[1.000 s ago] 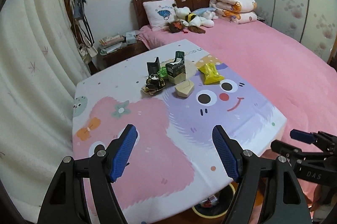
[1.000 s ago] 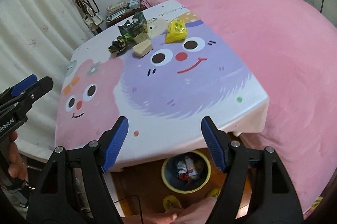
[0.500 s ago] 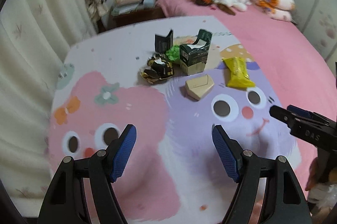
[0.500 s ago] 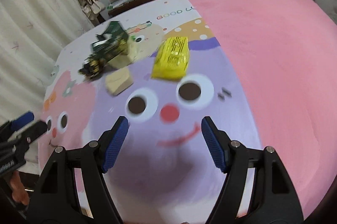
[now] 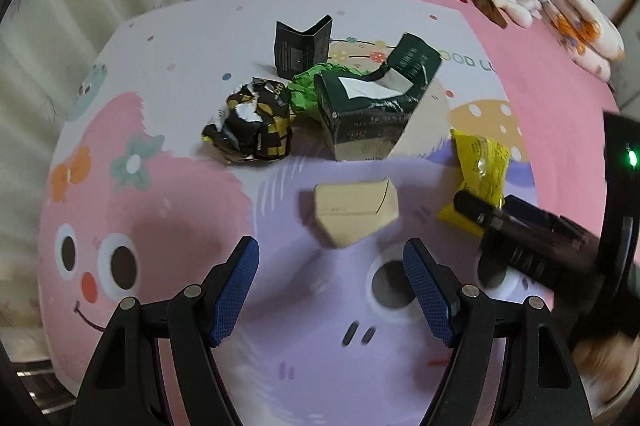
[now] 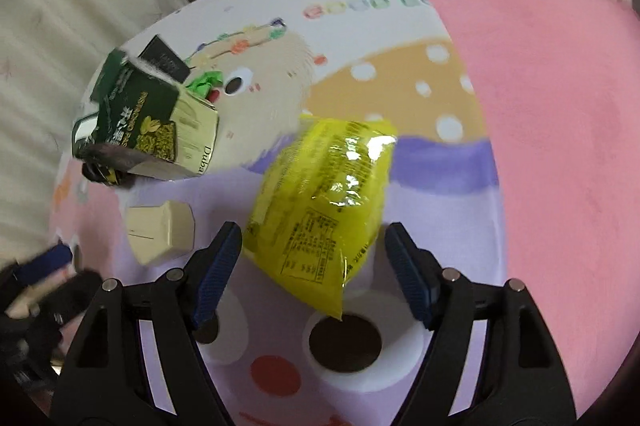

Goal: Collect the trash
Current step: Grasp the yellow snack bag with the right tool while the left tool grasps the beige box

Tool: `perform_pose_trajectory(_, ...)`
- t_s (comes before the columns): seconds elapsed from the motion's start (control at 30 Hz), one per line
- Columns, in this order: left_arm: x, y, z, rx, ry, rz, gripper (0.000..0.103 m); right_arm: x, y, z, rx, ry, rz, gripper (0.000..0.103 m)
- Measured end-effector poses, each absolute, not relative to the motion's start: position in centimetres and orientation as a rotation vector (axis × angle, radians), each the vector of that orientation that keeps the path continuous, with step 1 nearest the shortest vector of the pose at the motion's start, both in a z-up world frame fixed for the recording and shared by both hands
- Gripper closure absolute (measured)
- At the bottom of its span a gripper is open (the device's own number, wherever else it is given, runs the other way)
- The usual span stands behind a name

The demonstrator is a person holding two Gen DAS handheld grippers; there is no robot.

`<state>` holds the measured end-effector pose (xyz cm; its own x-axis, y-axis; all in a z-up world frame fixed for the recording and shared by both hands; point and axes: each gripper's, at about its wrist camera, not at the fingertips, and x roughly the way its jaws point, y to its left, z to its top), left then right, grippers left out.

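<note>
Your left gripper (image 5: 331, 278) stands wide open and holds nothing. Its blue pads (image 5: 234, 290) flank bare tablecloth (image 5: 168, 218) at the lower centre of the left wrist frame. The beige carton (image 5: 354, 210) lies just above the gap between the pads, apart from both.

Your right gripper (image 6: 313, 266) is also wide open and empty. In the right wrist frame, the lower end of the yellow packet (image 6: 324, 194) lies between its fingertips. The left pad (image 6: 218, 266) is just beside the packet's edge; contact cannot be confirmed. The right pad is clear of it.

The remaining trash sits at the centre of the left wrist frame: a torn dark green box (image 5: 368, 106), a crumpled black-and-yellow wrapper (image 5: 252, 124) to its left, green paper (image 5: 306, 88) between them, and a folded dark card (image 5: 302, 46) standing upright behind.

The pink bed cover (image 6: 560, 106) fills the right side of the right wrist frame.
</note>
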<state>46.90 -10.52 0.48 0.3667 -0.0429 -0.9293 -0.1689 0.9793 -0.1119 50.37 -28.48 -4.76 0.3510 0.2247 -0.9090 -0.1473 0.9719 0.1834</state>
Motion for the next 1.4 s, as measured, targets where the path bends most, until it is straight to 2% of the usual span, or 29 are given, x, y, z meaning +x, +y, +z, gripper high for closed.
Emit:
perform_pose_trajectory(0.2,49.7,-11.2,-1.9,-0.223,1.236,0.124,0.027,49.7,-27.1,-5.2,-0.065,1.125,0.287,0.033)
perform_pose_trajectory(0.33,51.2,-11.8,-2.9,-0.223,1.258,0.133,0.027,49.4,-27.2,-5.3,-0.088,1.103,0.297,0.04)
perform_pose_trajectory(0.57,52.6,-12.7,-4.7,-0.209,1.299,0.161,0.027,49.5,-27.7,-5.2,-0.078,1.102,0.313,0.045)
perform_pose_trajectory(0.63,52.9,-12.6,-5.2,-0.217,1.309,0.163,0.032,49.3,-27.9,-5.1,-0.075,1.098,0.312,0.046)
perform_pose_trajectory(0.7,53.1,-12.5,-5.7,-0.234,1.322,0.156,0.04,49.0,-28.1,-4.9,-0.075,1.093,0.308,0.05)
perform_pose_trajectory(0.8,53.1,-12.7,-5.9,-0.231,1.312,0.163,0.041,48.7,-28.3,-4.8,-0.088,1.083,0.295,0.06)
perform_pose_trajectory(0.83,53.0,-12.7,-5.9,-0.23,1.309,0.162,0.041,48.6,-28.5,-4.8,-0.087,1.078,0.291,0.068)
perform_pose_trajectory(0.97,52.3,-12.9,-5.7,-0.214,1.292,0.168,0.042,48.7,-29.3,-4.6,-0.033,1.087,0.317,0.081)
perform_pose_trajectory(1.4,45.7,-11.0,-1.9,-0.189,1.217,0.153,0.042,45.1,-30.1,-1.9,0.111,1.086,0.354,0.083)
